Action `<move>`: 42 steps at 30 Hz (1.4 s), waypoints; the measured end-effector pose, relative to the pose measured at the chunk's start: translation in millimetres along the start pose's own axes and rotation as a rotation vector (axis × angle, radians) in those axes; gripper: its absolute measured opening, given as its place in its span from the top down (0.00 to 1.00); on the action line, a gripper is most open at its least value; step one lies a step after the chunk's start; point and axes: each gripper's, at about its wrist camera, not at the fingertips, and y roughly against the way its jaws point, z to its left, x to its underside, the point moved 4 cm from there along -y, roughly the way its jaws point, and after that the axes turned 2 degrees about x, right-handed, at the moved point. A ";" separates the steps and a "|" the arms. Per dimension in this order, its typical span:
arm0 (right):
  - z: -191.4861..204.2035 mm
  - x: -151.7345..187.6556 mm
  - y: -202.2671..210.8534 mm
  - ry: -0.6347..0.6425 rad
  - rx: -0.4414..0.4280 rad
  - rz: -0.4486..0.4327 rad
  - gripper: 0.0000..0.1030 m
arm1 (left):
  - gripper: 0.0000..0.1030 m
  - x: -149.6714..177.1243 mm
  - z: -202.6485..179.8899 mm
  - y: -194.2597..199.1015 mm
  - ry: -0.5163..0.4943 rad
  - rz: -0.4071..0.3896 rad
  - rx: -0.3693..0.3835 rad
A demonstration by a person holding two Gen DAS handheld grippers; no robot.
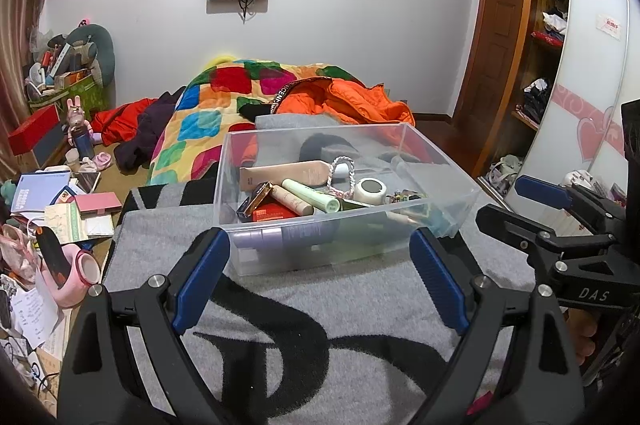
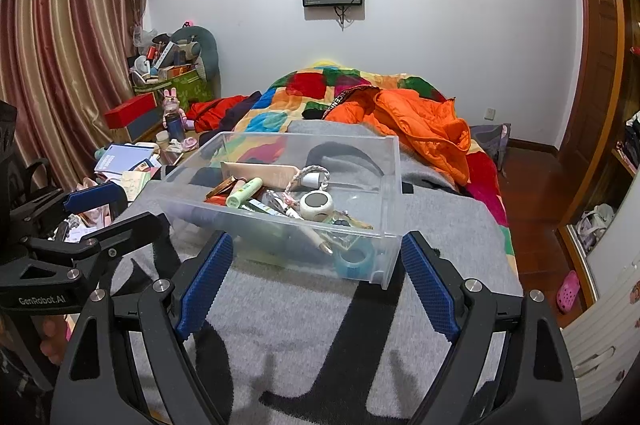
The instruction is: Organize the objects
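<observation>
Both grippers empty before a filled clear bin on the bed.

Nearest, the left gripper (image 1: 320, 281) and right gripper (image 2: 316, 281) hold their blue-padded fingers (image 1: 202, 279) spread wide, nothing between them, over the grey blanket with black lettering (image 1: 360, 325). Just beyond sits the clear rectangular plastic bin (image 1: 320, 245), holding tubes, a white round jar (image 1: 371, 190) and small oddments. It looks stiff, light, slick-walled; loose contents may slide, so gripping opposite rims seems safest. Farther back lies an orange puffer jacket (image 1: 360, 101).
</observation>
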 end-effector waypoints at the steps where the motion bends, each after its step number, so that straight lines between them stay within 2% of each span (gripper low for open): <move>1: 0.3 0.2 0.3 0.000 -0.001 0.000 0.18 | 0.11 0.4 -0.3 0.4 0.000 0.000 0.000; 42: 0.3 2.0 0.6 -0.011 -0.009 0.006 0.18 | 0.11 -0.4 -4.8 1.0 -0.006 0.013 0.027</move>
